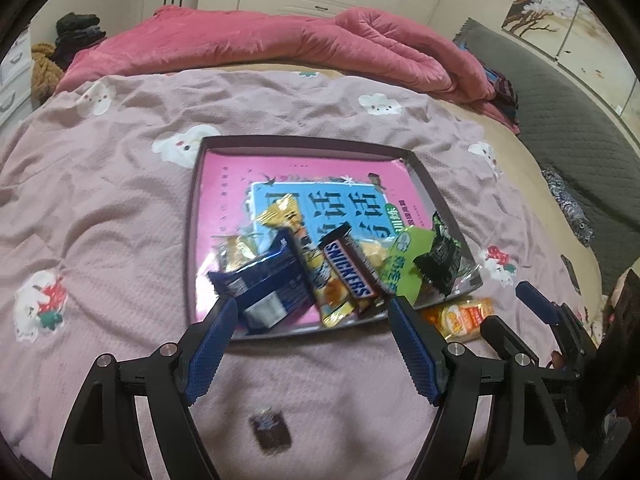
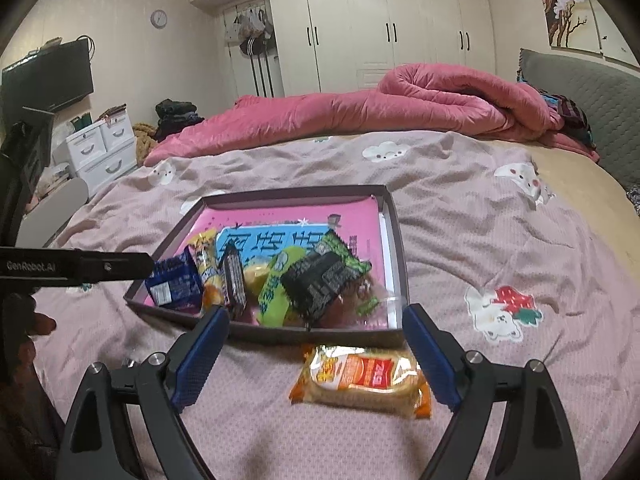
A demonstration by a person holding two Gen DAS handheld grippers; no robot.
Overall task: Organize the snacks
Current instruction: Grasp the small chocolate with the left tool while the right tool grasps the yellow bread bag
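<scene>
Right gripper jaws wide apart, nothing between, above orange snack pack on bed cover, just outside tray. Left gripper apart too, empty. Risks: slippery wrapper slides out; jaws snag cover; Snickers pile spills if tray bumped.

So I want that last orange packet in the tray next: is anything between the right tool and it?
Nothing visible. The orange packet lies alone on the blanket, just outside the tray's near wall, and the right tool is open with the packet between its fingers.
</scene>
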